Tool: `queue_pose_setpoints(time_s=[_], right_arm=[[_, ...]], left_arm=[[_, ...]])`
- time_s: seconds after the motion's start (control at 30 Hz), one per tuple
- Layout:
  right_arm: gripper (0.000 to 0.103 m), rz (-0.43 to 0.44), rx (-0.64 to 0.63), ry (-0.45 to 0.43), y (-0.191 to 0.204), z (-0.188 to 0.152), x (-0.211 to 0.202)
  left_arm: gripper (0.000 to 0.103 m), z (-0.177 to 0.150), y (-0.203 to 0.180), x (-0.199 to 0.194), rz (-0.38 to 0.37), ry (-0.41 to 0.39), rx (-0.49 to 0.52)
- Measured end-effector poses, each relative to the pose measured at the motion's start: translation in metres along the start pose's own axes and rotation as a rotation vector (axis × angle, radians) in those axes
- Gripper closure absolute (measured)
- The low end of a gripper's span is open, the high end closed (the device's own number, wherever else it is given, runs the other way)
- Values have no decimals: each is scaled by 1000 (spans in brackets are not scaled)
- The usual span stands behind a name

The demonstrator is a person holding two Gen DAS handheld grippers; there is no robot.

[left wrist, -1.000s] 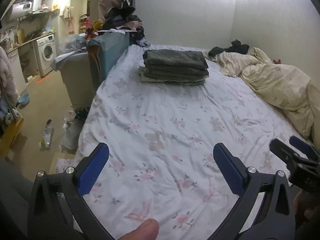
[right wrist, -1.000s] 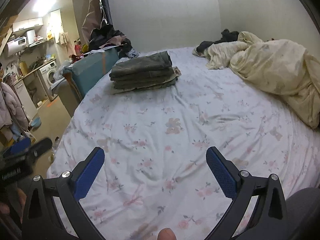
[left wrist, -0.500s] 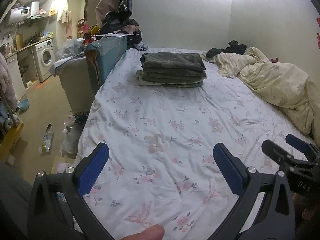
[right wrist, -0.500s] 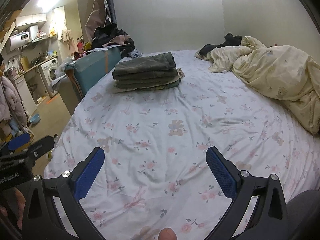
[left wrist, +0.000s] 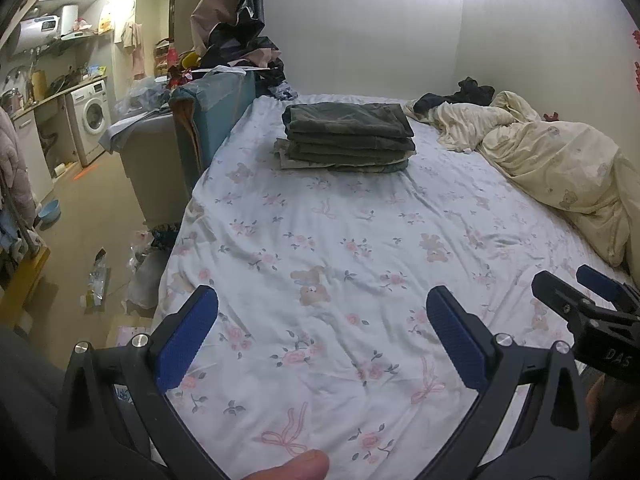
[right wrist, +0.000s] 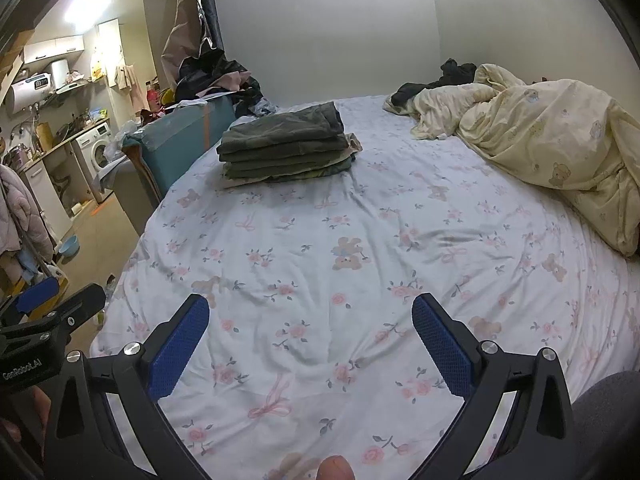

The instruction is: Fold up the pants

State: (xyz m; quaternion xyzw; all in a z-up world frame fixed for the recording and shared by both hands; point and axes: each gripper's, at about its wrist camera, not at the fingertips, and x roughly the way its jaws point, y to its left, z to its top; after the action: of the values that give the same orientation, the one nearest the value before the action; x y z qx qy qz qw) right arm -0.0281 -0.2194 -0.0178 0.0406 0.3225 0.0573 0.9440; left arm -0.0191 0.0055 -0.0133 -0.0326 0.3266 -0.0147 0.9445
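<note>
A stack of folded dark green pants (left wrist: 348,136) lies at the far left part of the bed (left wrist: 328,248); it also shows in the right wrist view (right wrist: 284,146). My left gripper (left wrist: 322,324) is open and empty above the near end of the floral sheet. My right gripper (right wrist: 310,326) is open and empty, also above the near end of the sheet. The right gripper shows at the right edge of the left wrist view (left wrist: 580,300). The left gripper shows at the left edge of the right wrist view (right wrist: 52,304).
A rumpled cream duvet (left wrist: 556,168) lies along the bed's right side, with dark clothes (left wrist: 460,94) at the head. A teal box (left wrist: 212,120) piled with clothes stands left of the bed. Litter (left wrist: 96,276) lies on the floor; a washing machine (left wrist: 90,120) stands beyond.
Both grippers have tilted up a little, so the bed and the folded stack sit lower in view. Both stay open and empty.
</note>
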Motion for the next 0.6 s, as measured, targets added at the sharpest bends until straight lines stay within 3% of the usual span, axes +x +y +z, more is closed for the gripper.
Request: queue_pose_setpoints(time_s=[0.6], right_arm=[[0,-6,-9,-3,2,-1,0]], left_arm=[[0,-1,4,1,-6,4,-21]])
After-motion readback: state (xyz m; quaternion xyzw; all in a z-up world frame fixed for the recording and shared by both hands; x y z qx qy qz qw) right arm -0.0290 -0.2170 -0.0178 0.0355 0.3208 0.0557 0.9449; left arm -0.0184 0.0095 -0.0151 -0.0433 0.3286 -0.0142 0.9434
